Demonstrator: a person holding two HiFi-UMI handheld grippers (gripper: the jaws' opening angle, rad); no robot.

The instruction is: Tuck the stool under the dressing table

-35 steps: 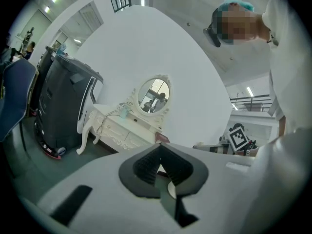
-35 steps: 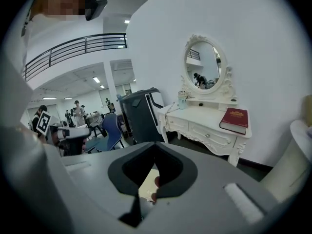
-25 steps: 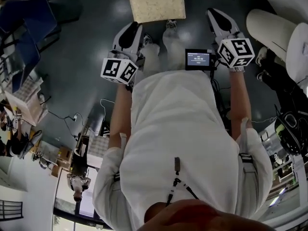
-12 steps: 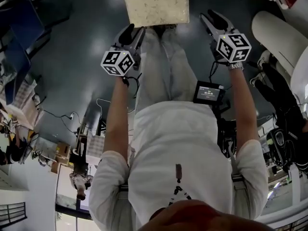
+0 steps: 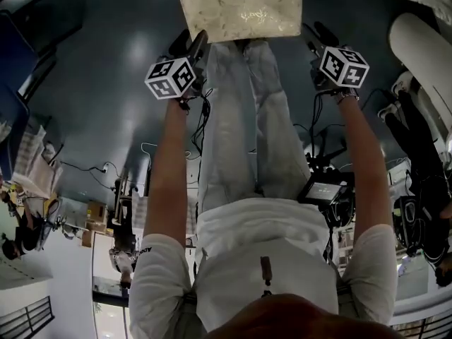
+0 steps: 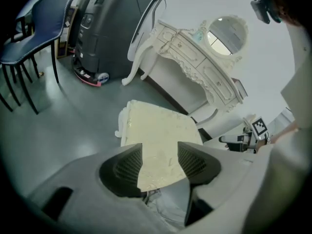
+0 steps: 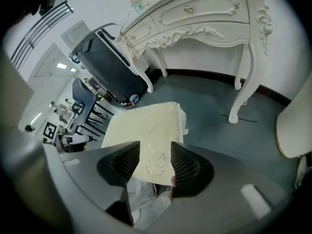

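**Stool (image 5: 238, 7) out on the open floor, tuck not yet begun**

Stool sits on the dark floor (image 5: 106, 83) right in front of your legs, cream patterned seat facing up. In both gripper views it stands short of the white dressing table (image 7: 195, 18), with bare floor between them, and no part of the seat is under the tabletop. So nothing of the task proper is done yet.

Your left claw (image 5: 195, 42) is at the near left corner of the seat and your right claw (image 5: 316, 32) is at the near right corner, one on each side. Both have just been opening, and both stand spread. In each gripper view the seat's near edge shows in the gap between the pads, but the pads are not pressing on it, so you have no hold so far.

What's left, by my reading, is everything that counts. You need to get a grip or a firm push on the seat at both corners, then slide the stool straight ahead into the knee space between the table's curved legs. Keep both sides even, or it may skew and catch a leg.
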